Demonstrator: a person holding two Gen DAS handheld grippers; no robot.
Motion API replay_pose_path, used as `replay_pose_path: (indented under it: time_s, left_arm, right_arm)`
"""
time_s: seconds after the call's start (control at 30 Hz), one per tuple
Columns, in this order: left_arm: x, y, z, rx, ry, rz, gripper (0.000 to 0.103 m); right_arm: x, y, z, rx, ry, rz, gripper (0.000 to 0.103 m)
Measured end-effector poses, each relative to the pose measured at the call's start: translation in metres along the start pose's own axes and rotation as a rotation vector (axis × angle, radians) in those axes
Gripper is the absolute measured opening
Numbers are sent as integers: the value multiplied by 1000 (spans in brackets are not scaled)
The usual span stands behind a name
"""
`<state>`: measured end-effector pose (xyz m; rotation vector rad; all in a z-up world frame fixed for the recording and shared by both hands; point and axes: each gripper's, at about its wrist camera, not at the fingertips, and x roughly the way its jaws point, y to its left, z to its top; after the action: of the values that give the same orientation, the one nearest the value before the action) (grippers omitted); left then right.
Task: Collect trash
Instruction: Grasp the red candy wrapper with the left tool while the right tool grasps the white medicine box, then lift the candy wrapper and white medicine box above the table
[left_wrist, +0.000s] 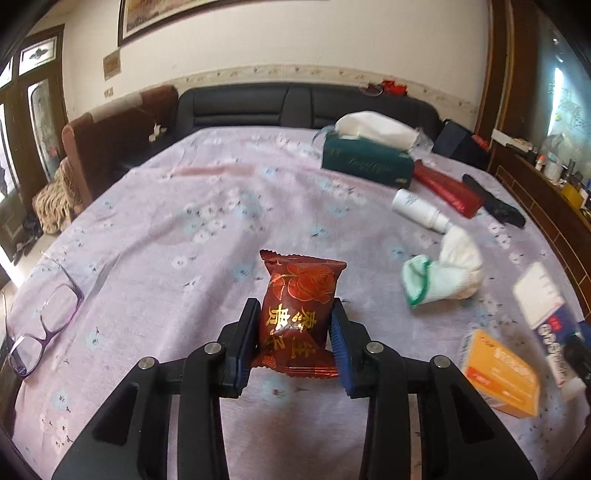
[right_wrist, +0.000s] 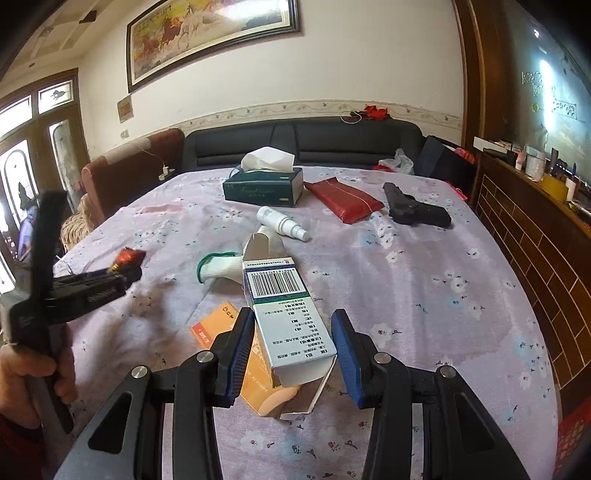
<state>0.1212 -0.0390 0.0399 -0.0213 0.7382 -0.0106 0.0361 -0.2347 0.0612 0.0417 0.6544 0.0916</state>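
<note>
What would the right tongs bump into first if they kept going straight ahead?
The right tongs already have the white open box between their pads. Going straight on, that box would probably push into the white glove just beyond it; how far apart they are is hard to judge.

The red wrapper (left_wrist: 297, 314) carries gold Chinese characters, seen upside down, too distorted to read with certainty, under a gold-outlined rose. The white box (right_wrist: 286, 317) shows a barcode with digits beneath it, too small to make out, and rows of fine Chinese print below, equally illegible. The green tissue box (right_wrist: 264, 189) bears pale cursive lettering I cannot decipher. The orange box (left_wrist: 502, 373) has white lettering, blurred beyond reading.
</note>
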Motion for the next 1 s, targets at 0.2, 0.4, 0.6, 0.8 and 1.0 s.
replay_pose_path:
  time_s: [0.2,0.4,0.6,0.8,1.0]
  left_arm:
    - [-15,-23,-5,56,-62,-7,35]
    - [-24,-39,-11,120,-108,-3,35]
    - [-18,-41,-11,127,-73,-17,35]
    - [-15,-36,-11,107,-59,-13,36]
    - [-11,-35,-10,101,-44,-15,36]
  right_arm:
    - [3,3,-2,-14,5,-15,46]
    - [1,4,-3,-44,-15,-101,43]
    - [13,2,-6,-26,78,-32,42]
    - [15,5,-11,-12,147,86,46]
    - [13,10,-10,-43,102,-5,58]
